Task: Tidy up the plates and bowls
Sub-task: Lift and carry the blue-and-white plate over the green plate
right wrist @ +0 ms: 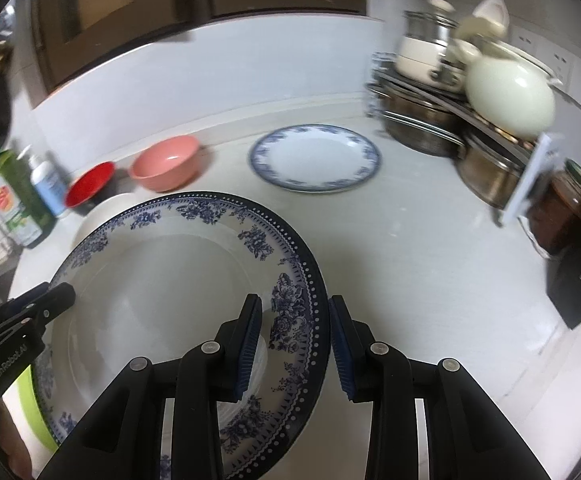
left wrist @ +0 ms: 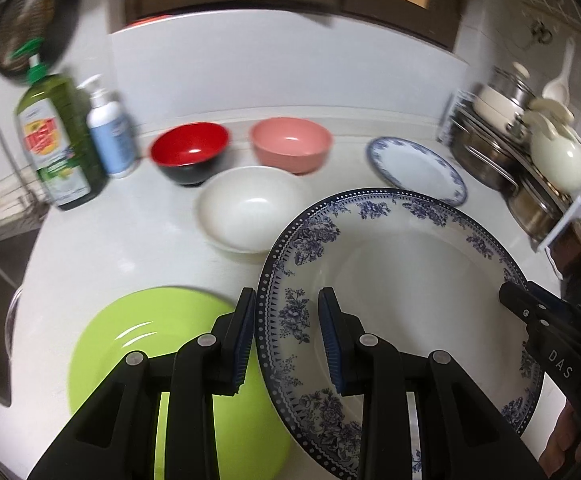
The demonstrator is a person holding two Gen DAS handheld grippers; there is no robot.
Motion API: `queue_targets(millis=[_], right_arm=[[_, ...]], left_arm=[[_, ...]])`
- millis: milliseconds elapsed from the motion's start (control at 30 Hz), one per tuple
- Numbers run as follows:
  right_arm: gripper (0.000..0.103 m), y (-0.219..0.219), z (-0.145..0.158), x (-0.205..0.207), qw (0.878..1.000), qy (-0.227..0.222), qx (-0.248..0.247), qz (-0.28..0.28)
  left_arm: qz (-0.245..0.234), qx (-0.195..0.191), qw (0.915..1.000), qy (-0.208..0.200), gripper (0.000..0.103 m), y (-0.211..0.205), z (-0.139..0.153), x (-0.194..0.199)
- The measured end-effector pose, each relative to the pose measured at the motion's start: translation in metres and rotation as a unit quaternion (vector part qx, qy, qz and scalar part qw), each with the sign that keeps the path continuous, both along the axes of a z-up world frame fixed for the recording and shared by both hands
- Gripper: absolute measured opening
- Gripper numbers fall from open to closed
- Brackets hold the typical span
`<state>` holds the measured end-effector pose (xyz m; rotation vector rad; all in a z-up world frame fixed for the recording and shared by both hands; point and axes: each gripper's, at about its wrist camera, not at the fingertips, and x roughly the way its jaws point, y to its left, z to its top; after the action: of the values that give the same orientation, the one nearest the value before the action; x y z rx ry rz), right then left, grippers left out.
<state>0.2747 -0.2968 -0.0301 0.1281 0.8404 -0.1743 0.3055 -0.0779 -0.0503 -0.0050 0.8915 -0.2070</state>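
Blue-and-white large floral plate (left wrist: 402, 304), left wrist view: held tilted above the white bench (left wrist: 130, 248), its left rim between the pads of the left claw (left wrist: 286, 340), which straddles it; whether the pads press the rim cannot be told. Lime green plate (left wrist: 138, 360) lies beneath and left of the large plate. Beyond it: white bowl (left wrist: 250, 208), red bowl (left wrist: 188, 152), pink bowl (left wrist: 290, 148), small blue-rimmed plate (left wrist: 418, 168).

Right wrist view: right claw (right wrist: 295, 344) straddles the large plate's (right wrist: 162, 280) right rim the same way, grip likewise unclear. Small plate (right wrist: 314, 158) sits beyond.
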Motion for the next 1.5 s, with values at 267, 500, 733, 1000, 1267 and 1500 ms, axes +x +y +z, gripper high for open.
queue_targets(millis=[267, 500, 733, 1000, 1267, 1500], right_arm=[[0.035, 0.057, 0.006, 0.005, 0.998, -0.007, -0.004, 0.059], [0.035, 0.096, 0.004, 0.007, 0.995, -0.003, 0.0, 0.102], [0.035, 0.14, -0.001, 0.011, 0.989, 0.004, 0.001, 0.149], [0.035, 0.177, -0.018, 0.019, 0.983, 0.027, 0.0, 0.184], [0.035, 0.196, -0.041, 0.028, 0.979, 0.059, -0.005, 0.196], [0.035, 0.205, -0.057, 0.033, 0.977, 0.082, -0.012, 0.198]], left_arm=[[0.056, 0.002, 0.9984, -0.002, 0.032, 0.06, 0.001, -0.017], [0.102, 0.01, 0.9948, 0.0, 0.032, 0.106, -0.001, -0.035], [0.141, 0.012, 0.9899, 0.009, 0.032, 0.146, -0.007, -0.046], [0.165, 0.012, 0.9857, 0.034, 0.032, 0.173, -0.03, -0.047], [0.173, 0.01, 0.9827, 0.065, 0.032, 0.186, -0.056, -0.042], [0.172, 0.006, 0.9816, 0.084, 0.032, 0.191, -0.072, -0.037]])
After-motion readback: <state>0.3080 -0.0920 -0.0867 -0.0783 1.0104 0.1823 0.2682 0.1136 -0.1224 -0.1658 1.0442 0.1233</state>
